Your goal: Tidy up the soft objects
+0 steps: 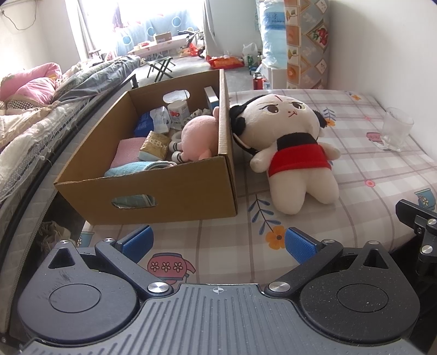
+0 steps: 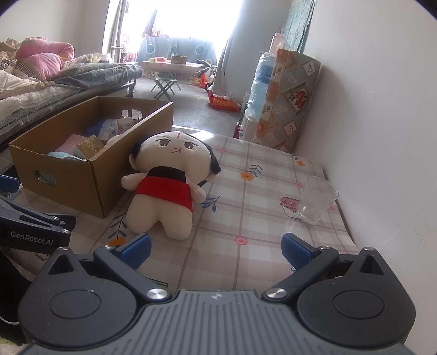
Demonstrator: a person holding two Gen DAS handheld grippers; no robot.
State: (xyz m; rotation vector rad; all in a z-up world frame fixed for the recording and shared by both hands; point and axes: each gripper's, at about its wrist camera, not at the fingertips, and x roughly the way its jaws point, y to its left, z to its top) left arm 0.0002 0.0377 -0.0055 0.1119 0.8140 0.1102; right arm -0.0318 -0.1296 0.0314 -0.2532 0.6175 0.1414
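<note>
— How many soft toys were there?
— Two: a pink plush toy point(image 1: 197, 136) inside the brown cardboard box point(image 1: 153, 191), and a cream doll in a red dress point(image 1: 289, 142) lying right of it, touching its wall.
— And the grippers?
— The left gripper point(image 1: 218, 243) and right gripper point(image 2: 215, 250) were both spread wide, empty.

Black claw point(image 2: 215, 250) bodies with ribbed grey plates, silver screws, 2 blue pads point(image 2: 136, 250) each, white "GenRobot.AI" lettering.

Daylight floods from the blown-out far window point(image 2: 191, 19) ahead of me (pure white glare). My fisheye bends the edges; shadows stay soft.
</note>
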